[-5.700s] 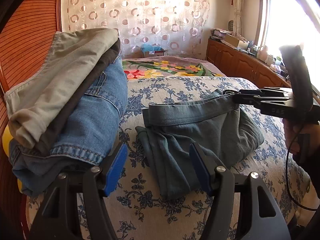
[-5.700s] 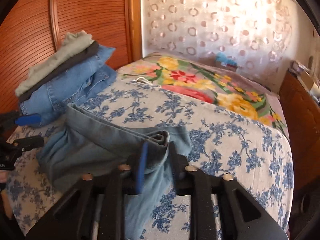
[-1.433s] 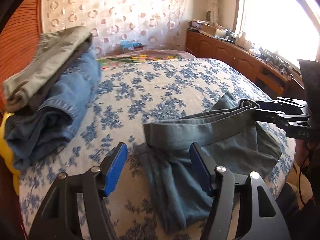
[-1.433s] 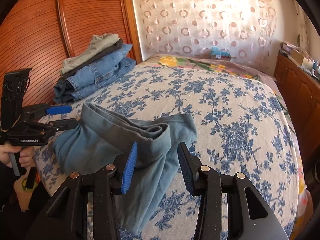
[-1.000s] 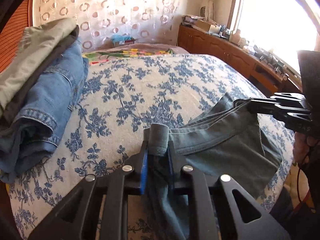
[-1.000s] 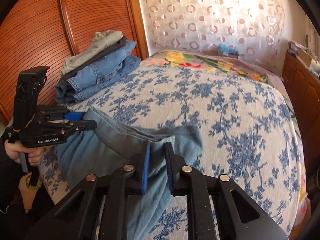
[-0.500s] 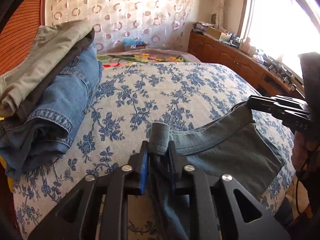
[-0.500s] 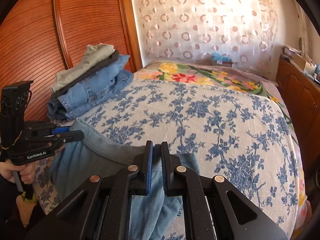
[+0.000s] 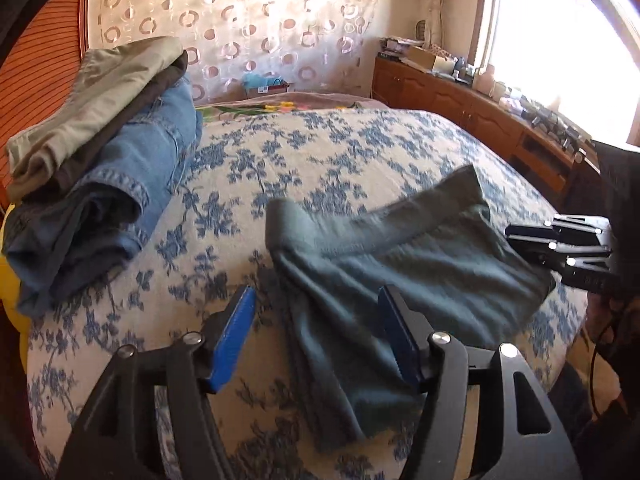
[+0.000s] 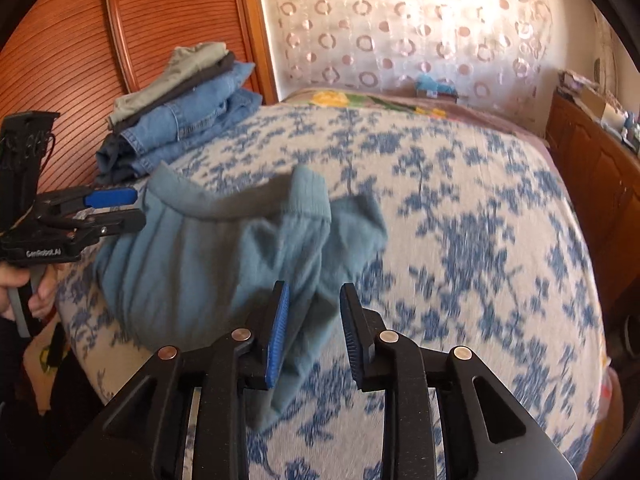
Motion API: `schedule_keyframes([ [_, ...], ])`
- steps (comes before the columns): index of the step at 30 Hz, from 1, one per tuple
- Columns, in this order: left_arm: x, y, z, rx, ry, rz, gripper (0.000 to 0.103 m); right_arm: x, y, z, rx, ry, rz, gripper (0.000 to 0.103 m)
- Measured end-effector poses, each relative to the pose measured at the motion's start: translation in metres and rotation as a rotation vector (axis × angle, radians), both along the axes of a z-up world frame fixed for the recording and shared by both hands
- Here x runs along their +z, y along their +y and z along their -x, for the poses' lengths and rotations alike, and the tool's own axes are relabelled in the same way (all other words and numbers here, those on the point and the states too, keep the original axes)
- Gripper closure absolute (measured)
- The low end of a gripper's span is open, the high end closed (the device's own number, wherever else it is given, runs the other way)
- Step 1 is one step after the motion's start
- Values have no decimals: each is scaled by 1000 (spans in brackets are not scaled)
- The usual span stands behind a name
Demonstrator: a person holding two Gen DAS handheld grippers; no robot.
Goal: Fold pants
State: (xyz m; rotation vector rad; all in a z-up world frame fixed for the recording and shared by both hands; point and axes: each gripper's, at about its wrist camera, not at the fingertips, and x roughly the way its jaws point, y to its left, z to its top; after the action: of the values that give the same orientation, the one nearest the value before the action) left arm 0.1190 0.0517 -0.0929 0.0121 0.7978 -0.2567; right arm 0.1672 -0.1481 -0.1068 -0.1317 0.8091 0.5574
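Observation:
The teal-grey pants point(image 9: 420, 264) lie bunched on the flowered bedspread point(image 9: 320, 152), their waistband sagging across the top. My left gripper point(image 9: 316, 334) hangs just above the near left part of the cloth. Its jaws are opening and the blue pads stand well apart, pressing on nothing. In the right wrist view the pants point(image 10: 200, 256) spread out to the left. My right gripper point(image 10: 314, 334) is over their right edge, jaws opening, with cloth showing below the gap but not pinched. Each gripper shows in the other's view: the right gripper point(image 9: 560, 244) and the left gripper point(image 10: 100, 212).
A stack of folded pants point(image 9: 100, 152), khaki over dark over denim, sits at the bed's left side against the wooden slatted panel point(image 10: 80, 40). A wooden cabinet point(image 9: 480, 112) with small items runs along the right under the window. A person's hand point(image 10: 24, 284) holds the left gripper's handle.
Both grippers were shut on the waistband's ends and held it up. Now both have let go, their jaws have spread, and the pants have dropped onto the bed.

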Motion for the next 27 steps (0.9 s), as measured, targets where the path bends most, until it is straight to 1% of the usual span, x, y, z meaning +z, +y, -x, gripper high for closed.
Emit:
schedule_keyframes([
  [2, -4, -1, 5, 1, 19, -4, 40, -3, -2, 3, -3, 14, -16, 78],
  [8, -10, 1, 21, 17, 27, -18, 40, -1, -4, 14, 5, 27, -42, 78],
  [15, -16, 1, 26, 19, 34, -25, 40, -2, -3, 27, 14, 32, -38, 78],
  [19, -19, 1, 25, 18, 44, -21, 39, -5, -3, 30, 29, 55, -54, 78],
  [23, -19, 2, 24, 16, 42, -18, 39, -4, -5, 32, 42, 51, -48, 100],
  [27, -20, 2, 25, 10, 38, -17, 39, 8, -11, 37, 26, 1, -42, 103],
])
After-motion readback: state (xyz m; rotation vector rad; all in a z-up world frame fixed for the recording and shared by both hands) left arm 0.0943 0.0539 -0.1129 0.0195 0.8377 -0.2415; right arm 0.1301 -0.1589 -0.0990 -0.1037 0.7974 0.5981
